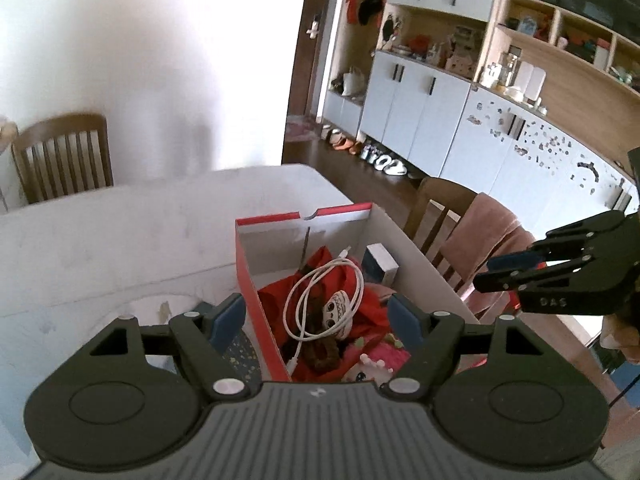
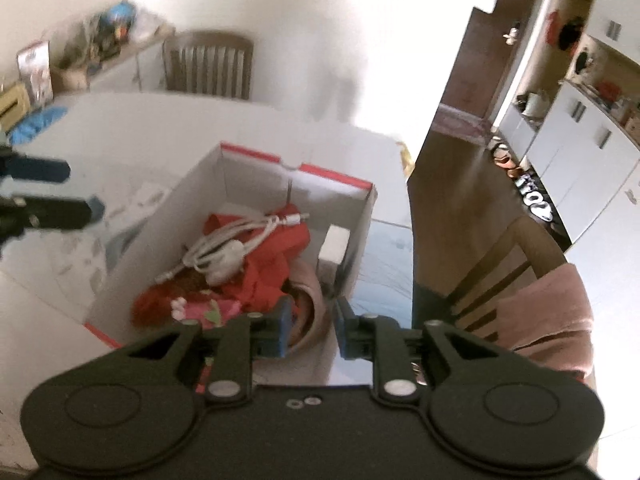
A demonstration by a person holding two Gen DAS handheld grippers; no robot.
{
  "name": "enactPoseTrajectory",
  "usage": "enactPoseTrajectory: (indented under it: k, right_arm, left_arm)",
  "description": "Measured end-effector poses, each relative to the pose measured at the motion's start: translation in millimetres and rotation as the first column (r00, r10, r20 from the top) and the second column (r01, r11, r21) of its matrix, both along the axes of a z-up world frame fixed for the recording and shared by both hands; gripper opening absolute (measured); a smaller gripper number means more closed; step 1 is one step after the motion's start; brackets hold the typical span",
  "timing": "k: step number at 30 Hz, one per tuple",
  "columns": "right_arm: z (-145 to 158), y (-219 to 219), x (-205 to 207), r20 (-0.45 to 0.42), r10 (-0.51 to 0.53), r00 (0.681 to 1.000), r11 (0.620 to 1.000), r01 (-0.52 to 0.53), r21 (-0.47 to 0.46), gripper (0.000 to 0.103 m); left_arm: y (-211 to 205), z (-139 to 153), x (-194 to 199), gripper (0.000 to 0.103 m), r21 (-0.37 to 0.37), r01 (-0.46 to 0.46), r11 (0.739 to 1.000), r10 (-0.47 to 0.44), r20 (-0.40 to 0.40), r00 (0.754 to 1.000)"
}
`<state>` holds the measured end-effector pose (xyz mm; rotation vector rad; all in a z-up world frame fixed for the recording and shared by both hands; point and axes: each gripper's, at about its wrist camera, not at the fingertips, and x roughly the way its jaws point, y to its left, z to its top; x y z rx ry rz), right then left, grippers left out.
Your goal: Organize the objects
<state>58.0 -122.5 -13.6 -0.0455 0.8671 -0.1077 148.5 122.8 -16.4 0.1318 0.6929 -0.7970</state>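
Note:
A red-and-white cardboard box (image 1: 256,276) (image 2: 256,160) stands open on the white table (image 1: 120,240). Inside lie a coiled white cable (image 1: 320,300) (image 2: 224,244), red cloth (image 1: 276,292) (image 2: 276,264), a small white box (image 1: 380,266) (image 2: 334,248), a small skull-faced doll (image 1: 340,312) and pink soft toys (image 1: 384,356) (image 2: 204,306). My left gripper (image 1: 316,316) hovers open over the box, empty; it also shows in the right wrist view (image 2: 76,188). My right gripper (image 2: 310,326) is open and empty above the box's near right corner; it also shows in the left wrist view (image 1: 490,272).
A wooden chair draped with a pink towel (image 1: 480,248) (image 2: 548,320) stands right of the table. Another chair (image 1: 64,156) (image 2: 208,64) is at the far side. White cabinets and shelves (image 1: 440,120) line the right wall, shoes (image 1: 380,158) on the floor. Blue cloth (image 2: 38,118) lies far left.

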Motion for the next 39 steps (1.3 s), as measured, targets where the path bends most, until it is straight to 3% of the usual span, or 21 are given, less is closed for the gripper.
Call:
enactPoseTrajectory:
  k: [5, 9, 19, 22, 26, 39]
  right_arm:
    - [6, 12, -21, 0.073, -0.038, 0.997, 0.998, 0.034, 0.062, 0.032]
    - [11, 26, -38, 0.132, -0.041, 0.99, 0.996, 0.03, 0.082, 0.042]
    - [16, 42, -70, 0.244, -0.113, 0.963, 0.986, 0.08, 0.144, 0.078]
    - [13, 45, -78, 0.257, -0.143, 0.956, 0.98, 0.1, 0.174, 0.083]
    - [7, 53, -85, 0.246, -0.15, 0.958, 0.975, 0.103, 0.195, 0.085]
    - [3, 72, -93, 0.239, -0.143, 0.961, 0.984, 0.112, 0.136, 0.085]
  left_arm:
    - [5, 3, -13, 0.087, -0.007, 0.027, 1.0, -0.027, 0.027, 0.999]
    - [12, 5, -19, 0.103, -0.034, 0.042, 0.999, -0.041, 0.037, 0.998]
    - [26, 2, -33, 0.103, -0.046, 0.066, 0.997, -0.064, 0.055, 0.996]
    - [28, 1, -38, 0.103, -0.037, 0.063, 0.997, -0.06, 0.078, 0.995]
    - [30, -1, -45, 0.103, -0.02, 0.067, 0.998, -0.065, 0.098, 0.993]
    - [35, -3, -59, 0.103, -0.001, 0.077, 0.997, -0.077, 0.097, 0.992]
